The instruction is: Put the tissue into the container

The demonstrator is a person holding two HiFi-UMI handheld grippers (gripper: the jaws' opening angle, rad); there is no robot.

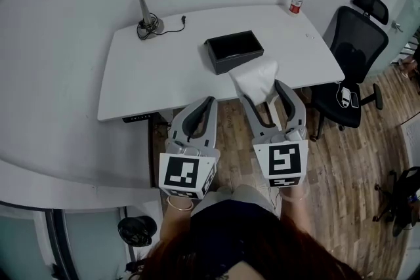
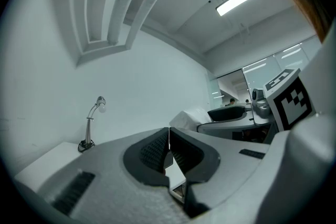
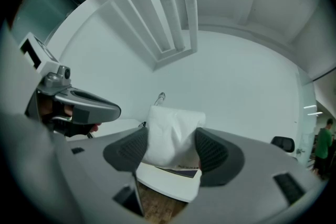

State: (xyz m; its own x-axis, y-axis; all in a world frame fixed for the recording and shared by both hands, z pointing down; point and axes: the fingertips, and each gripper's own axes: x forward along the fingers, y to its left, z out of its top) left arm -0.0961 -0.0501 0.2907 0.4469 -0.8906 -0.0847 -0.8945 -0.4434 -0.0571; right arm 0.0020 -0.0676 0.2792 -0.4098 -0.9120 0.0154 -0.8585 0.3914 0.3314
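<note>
White tissue (image 1: 254,77) clamped in right tongs (image 1: 262,92) near black container (image 1: 233,49), left tongs (image 1: 209,102) pressed together, empty.

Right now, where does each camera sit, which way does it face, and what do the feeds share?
Head view: on the person's head, facing steeply down at table, container, lamp; shows left gripper, right gripper, hair.
Left gripper view: on the left gripper, along its shut jaws toward the wall; right gripper at right.
Right gripper view: on the right gripper, along jaws shut on the tissue, toward the wall; left gripper at left.
Shared: all show the lamp; each gripper view shows the other gripper.
</note>
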